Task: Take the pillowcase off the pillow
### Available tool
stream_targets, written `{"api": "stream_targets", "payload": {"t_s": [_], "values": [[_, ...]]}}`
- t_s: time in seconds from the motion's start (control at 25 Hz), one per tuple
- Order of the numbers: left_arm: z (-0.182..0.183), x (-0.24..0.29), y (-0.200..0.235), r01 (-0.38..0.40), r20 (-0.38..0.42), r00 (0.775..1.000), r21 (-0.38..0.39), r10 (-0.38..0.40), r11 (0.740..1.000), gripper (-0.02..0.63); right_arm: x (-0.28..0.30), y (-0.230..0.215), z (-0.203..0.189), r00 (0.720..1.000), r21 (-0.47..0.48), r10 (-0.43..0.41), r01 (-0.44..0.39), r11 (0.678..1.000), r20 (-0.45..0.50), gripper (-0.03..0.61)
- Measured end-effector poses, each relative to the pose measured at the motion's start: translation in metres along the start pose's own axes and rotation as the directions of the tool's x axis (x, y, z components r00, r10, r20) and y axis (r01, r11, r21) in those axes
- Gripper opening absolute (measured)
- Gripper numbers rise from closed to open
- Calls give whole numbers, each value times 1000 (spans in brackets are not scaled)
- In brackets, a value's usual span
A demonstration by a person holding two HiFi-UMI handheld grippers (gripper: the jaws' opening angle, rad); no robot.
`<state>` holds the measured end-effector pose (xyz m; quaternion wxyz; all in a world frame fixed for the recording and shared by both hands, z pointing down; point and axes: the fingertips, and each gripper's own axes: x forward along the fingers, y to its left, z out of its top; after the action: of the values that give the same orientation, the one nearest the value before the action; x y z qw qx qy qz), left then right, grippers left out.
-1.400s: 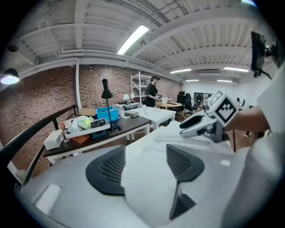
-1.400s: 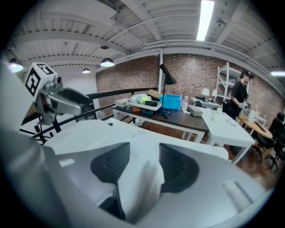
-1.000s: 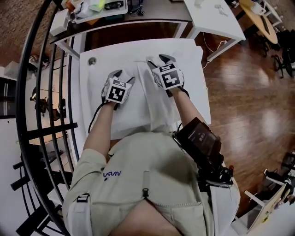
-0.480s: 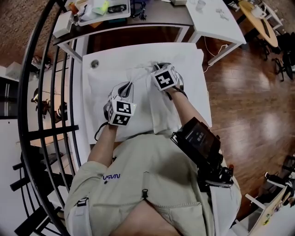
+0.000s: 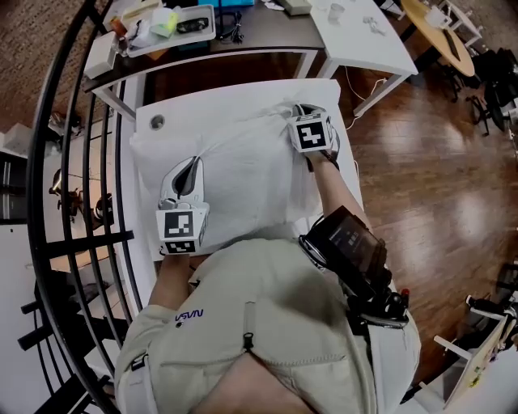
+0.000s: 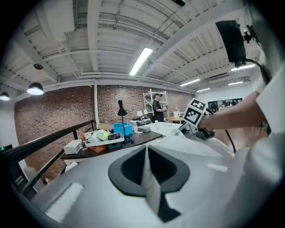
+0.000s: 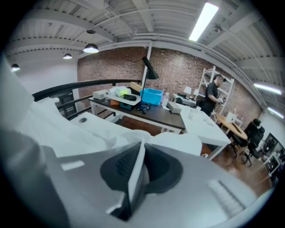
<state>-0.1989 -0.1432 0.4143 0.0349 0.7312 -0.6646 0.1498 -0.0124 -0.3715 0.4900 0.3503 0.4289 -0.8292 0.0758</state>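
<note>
A white pillow in its white pillowcase (image 5: 243, 174) lies on the white table (image 5: 218, 99). My left gripper (image 5: 191, 168) is raised over the pillow's near left part and shut on a fold of pillowcase cloth (image 6: 150, 180), which runs as a thin white strip between its jaws. My right gripper (image 5: 300, 111) is at the pillow's far right corner, its jaws just closed on the cloth edge (image 7: 135, 176). The fabric stretches in a ridge between the two grippers. In the left gripper view the right gripper (image 6: 189, 127) shows across the cloth.
A black railing (image 5: 81, 162) curves along the left. A dark desk with a tray of small items (image 5: 174, 20) stands beyond the table, and a second white table (image 5: 360, 32) at the back right. The table top has a round grommet (image 5: 157, 122). A person (image 6: 158, 106) stands far off.
Both grippers closed on the cloth. The left one rose and drew back toward me and to the left. The right one slid to the far right corner. The fabric now stretches between them.
</note>
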Motion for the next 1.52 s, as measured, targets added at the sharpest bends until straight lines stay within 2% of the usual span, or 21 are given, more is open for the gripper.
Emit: {"api": "stream_targets", "payload": {"t_s": [0.12, 0.24, 0.36, 0.48, 0.56, 0.64, 0.84, 1.0, 1.12, 1.2, 1.32, 1.4, 1.52], "values": [[-10, 10, 7, 4, -2, 1000, -5, -4, 1000, 14, 0, -12, -10, 1000, 58, -14, 14, 998, -10, 12], [-36, 37, 14, 5, -46, 999, -24, -6, 1000, 14, 10, -10, -23, 1000, 58, -19, 20, 998, -7, 12], [-62, 61, 13, 19, -93, 995, -5, -20, 1000, 17, 18, -8, -25, 996, 93, 62, -68, 993, 72, 25], [-75, 72, 5, 51, -120, 992, 26, -48, 998, 34, 13, -10, -28, 981, 180, 142, -165, 970, 133, 93], [-75, 77, 4, 64, -130, 990, 26, -61, 998, 50, 6, -10, -25, 975, 179, 155, -183, 967, 157, 124], [-68, 76, 3, 79, -128, 989, 21, -76, 997, 78, -1, -7, -22, 973, 163, 155, -183, 969, 174, 124], [-41, 44, -8, 140, -68, 988, 0, -140, 990, 150, -41, 6, -16, 952, 183, 144, -197, 963, 269, 124], [-47, 7, -34, 239, -105, 965, -6, -239, 971, 187, -90, 30, -39, 937, 242, 129, -215, 946, 325, 126], [-64, -8, -55, 305, -148, 939, -56, -310, 951, 213, -123, 48, -68, 931, 346, 116, -242, 907, 346, 126], [-75, -13, -69, 344, -172, 920, -70, -351, 936, 233, -141, 55, -85, 934, 391, 85, -226, 892, 346, 126], [-96, -16, -94, 420, -248, 874, -46, -418, 906, 297, -158, 71, -103, 946, 363, 69, -188, 913, 317, 140], [-114, -14, -104, 457, -304, 848, 0, -435, 889, 321, -166, 85, -114, 955, 319, 64, -160, 934, 290, 160], [-129, -7, -105, 458, -327, 846, 44, -421, 888, 315, -171, 110, -135, 969, 269, 76, -140, 953, 234, 180]]}}
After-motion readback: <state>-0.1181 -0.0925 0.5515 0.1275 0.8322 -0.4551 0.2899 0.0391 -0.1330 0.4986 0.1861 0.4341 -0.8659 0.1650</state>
